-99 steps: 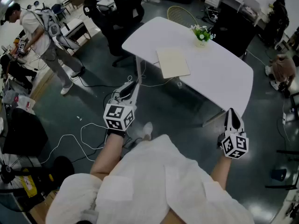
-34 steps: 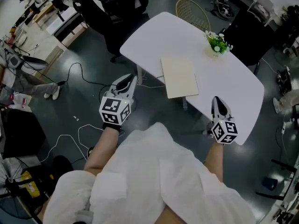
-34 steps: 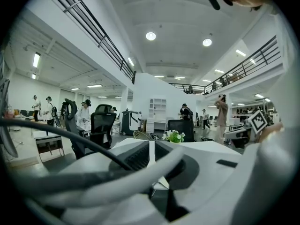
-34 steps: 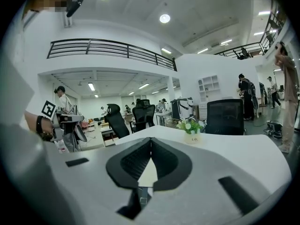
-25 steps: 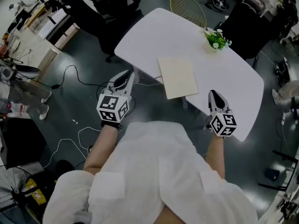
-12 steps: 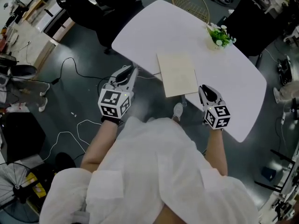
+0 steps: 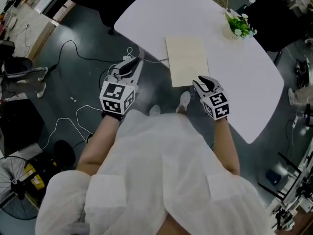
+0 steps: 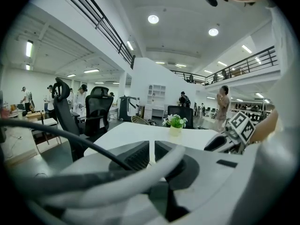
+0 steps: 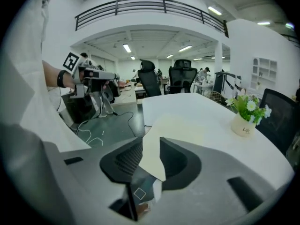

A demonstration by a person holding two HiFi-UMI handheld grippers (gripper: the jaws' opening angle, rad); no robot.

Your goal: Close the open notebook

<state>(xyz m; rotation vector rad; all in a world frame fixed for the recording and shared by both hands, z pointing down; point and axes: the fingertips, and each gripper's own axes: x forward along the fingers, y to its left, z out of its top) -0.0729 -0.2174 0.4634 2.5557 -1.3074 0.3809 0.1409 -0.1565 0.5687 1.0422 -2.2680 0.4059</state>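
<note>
Notebook (image 7: 187,61) lies flat on the white table (image 7: 156,9), at the near edge, 12 o'clock from the person. Spine not made out.

Right gripper (image 7: 201,83) is at its 5 o'clock corner. Jaws have just been opening and stand moderately apart, with the corner showing in the gap, unpinched.

Left gripper (image 7: 128,65) is off the table at 9 o'clock. Jaws nearly together, empty.

Judged thin, light and floppy: lift it by a free edge, not mid-page.

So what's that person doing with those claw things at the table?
A person holds a claw in each hand at a white table. The right claw has just been opening, and the near corner of the cream notebook sits between its jaws, not pinched. The left claw hangs shut beside the table, holding nothing. The notebook lies flat.
</note>
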